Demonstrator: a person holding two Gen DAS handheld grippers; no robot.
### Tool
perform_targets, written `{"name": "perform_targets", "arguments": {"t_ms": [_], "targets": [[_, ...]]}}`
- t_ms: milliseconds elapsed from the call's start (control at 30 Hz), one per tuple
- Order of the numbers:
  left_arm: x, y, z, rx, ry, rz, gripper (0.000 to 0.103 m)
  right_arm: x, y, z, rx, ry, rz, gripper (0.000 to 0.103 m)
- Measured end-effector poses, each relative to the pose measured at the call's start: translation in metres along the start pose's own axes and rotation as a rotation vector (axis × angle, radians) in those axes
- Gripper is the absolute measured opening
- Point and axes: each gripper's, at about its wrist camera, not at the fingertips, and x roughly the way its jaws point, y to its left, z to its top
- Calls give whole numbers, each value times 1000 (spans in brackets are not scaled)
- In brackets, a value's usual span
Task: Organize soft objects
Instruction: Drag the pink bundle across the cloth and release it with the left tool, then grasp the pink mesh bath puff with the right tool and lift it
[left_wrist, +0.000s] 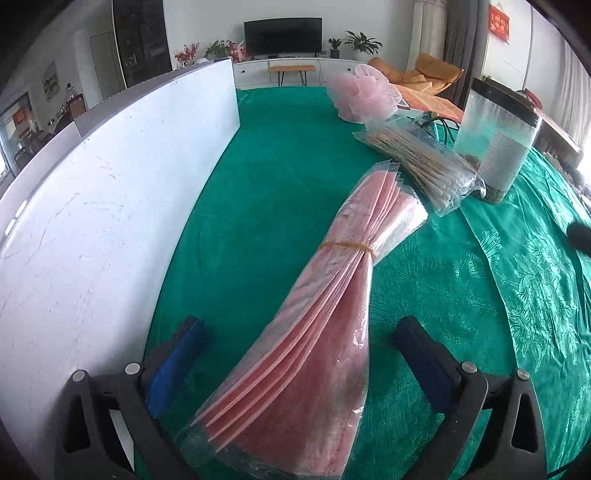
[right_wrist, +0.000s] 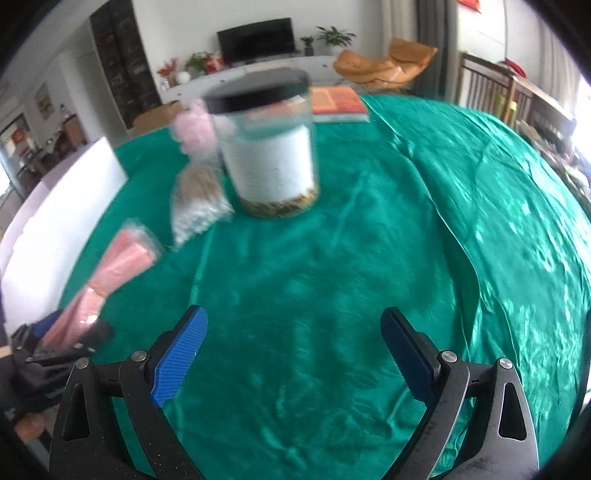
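Observation:
A bundle of pink sheets in clear plastic (left_wrist: 325, 306), tied with a rubber band, lies on the green tablecloth (left_wrist: 280, 155). Its near end sits between the open jaws of my left gripper (left_wrist: 299, 328), not pinched. A clear bag of cotton swabs (left_wrist: 421, 162) lies beyond it, and a pink mesh bath puff (left_wrist: 364, 94) farther back. My right gripper (right_wrist: 293, 332) is open and empty over bare cloth. The right wrist view is blurred and shows the pink bundle (right_wrist: 110, 273), the swab bag (right_wrist: 195, 206) and the puff (right_wrist: 194, 129) at left.
A white box (left_wrist: 110, 192) stands along the left of the table. A clear jar with a black lid (left_wrist: 498, 136) stands right of the swab bag, also central in the right wrist view (right_wrist: 269, 147). An orange book (right_wrist: 338, 101) lies at the back.

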Motion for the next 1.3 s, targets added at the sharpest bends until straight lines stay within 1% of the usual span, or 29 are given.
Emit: {"name": "perform_targets", "arguments": {"t_ms": [100, 167, 233, 267, 333, 400, 467, 533, 600, 700, 800, 833, 867, 900, 933, 967, 1000, 1067, 1167, 1233, 1300], "targets": [[0, 0, 0, 0, 0, 0, 103, -31, 33, 41, -111, -87, 56, 96], [0, 0, 0, 0, 0, 0, 103, -46, 52, 75, -176, -138, 62, 96], [0, -1, 0, 0, 0, 0, 103, -47, 71, 109, -252, -154, 49, 96], [0, -1, 0, 0, 0, 0, 103, -41, 80, 126, -295, -141, 29, 96], [0, -1, 0, 0, 0, 0, 103, -16, 94, 155, -349, -84, -8, 96], [0, -1, 0, -1, 0, -1, 103, 15, 101, 176, -336, -8, -1, 96], [0, -1, 0, -1, 0, -1, 103, 48, 104, 190, -285, 68, 23, 96], [0, -1, 0, -1, 0, -2, 103, 74, 108, 197, -240, 110, 46, 95], [2, -2, 2, -2, 0, -6, 103, 102, 117, 200, -226, 150, 52, 95], [2, -3, 2, -2, 0, -8, 103, 140, 125, 203, -213, 191, 14, 94], [1, -3, 1, -3, -1, -9, 103, 168, 122, 209, -165, 200, -8, 94], [1, -3, 1, -3, -1, -8, 103, 174, 120, 211, -146, 199, -6, 89], [1, -3, 2, -3, -1, -9, 103, 180, 118, 213, -131, 206, -1, 78], [0, -3, 1, -4, -1, -10, 103, 187, 116, 213, -122, 228, 10, 28], [0, -4, 1, -4, -1, -10, 103, 193, 114, 213, -108, 267, 19, 11], [0, -4, 1, -4, -1, -10, 103, 193, 111, 213, -85, 271, 19, 11], [0, -4, 1, -4, -1, -11, 103, 185, 107, 213, -65, 239, 25, 11], [0, -4, 1, -5, -1, -11, 103, 158, 104, 214, -66, 149, 38, 11], [-1, -4, 1, -9, -4, -22, 103, 102, 100, 219, -97, -6, 21, 11], [-3, -1, 1, -19, -15, -62, 103, 62, 99, 220, -123, -98, -3, 11], [-7, 6, 0, -41, -35, -140, 103, 24, 96, 217, -136, -177, -22, 11]]}}
